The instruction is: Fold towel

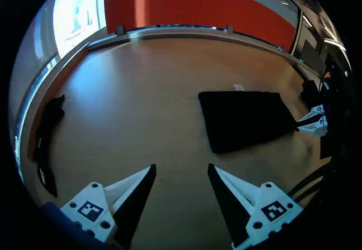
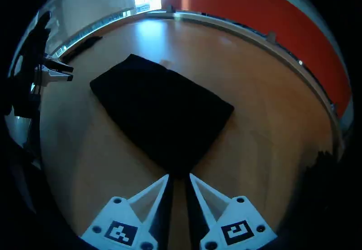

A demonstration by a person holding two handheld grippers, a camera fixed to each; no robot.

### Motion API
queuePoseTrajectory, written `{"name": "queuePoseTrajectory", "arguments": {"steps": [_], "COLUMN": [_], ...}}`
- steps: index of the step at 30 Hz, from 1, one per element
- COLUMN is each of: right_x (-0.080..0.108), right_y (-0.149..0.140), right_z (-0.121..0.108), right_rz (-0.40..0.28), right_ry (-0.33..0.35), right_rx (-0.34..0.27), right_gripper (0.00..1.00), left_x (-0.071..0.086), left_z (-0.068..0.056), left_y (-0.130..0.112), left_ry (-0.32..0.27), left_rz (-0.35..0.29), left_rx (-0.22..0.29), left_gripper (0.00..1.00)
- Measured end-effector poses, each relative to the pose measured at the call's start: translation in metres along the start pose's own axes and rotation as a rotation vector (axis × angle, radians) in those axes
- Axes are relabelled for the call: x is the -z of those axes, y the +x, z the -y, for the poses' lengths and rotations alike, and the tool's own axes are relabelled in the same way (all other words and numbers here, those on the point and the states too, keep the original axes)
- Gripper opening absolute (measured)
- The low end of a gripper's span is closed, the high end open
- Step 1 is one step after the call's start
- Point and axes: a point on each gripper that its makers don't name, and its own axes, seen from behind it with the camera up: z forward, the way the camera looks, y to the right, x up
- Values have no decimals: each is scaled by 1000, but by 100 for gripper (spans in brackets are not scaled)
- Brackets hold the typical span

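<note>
A black towel (image 1: 246,118) lies flat as a folded rectangle on the wooden table (image 1: 135,105). In the left gripper view my left gripper (image 1: 181,168) hovers open over bare wood, short of the towel's near left corner. The right gripper (image 1: 316,121) sits at the towel's right corner. In the right gripper view the towel (image 2: 158,114) stretches away from my right gripper (image 2: 179,176). Its fingers stand almost together, with the towel's near corner pinched between them. The left gripper (image 2: 54,71) shows far off at the left, held by a person.
Another black cloth (image 1: 47,127) lies crumpled by the table's left edge, also seen far back (image 2: 86,44). An orange partition (image 1: 199,5) runs along the far edge of the table. Dark equipment (image 1: 312,91) stands at the right rim.
</note>
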Motion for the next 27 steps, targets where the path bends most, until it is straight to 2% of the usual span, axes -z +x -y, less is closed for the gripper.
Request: {"name": "queuePoseTrajectory", "arguments": {"steps": [4, 15, 21, 27], "right_x": [0, 5, 13, 17], "right_y": [6, 21, 44, 79], "right_z": [-2, -3, 0, 8], "right_rz": [-21, -30, -48, -88], "right_ry": [-12, -27, -35, -40], "right_rx": [15, 67, 112, 178], "right_gripper": [6, 4, 4, 4], "left_x": [0, 2, 5, 8], "left_z": [1, 2, 3, 4], "left_y": [-1, 1, 2, 4], "left_ry": [2, 1, 1, 3], "left_rz": [2, -3, -7, -15], "left_rx": [-1, 3, 6, 8], "left_gripper": [84, 84, 84, 84]}}
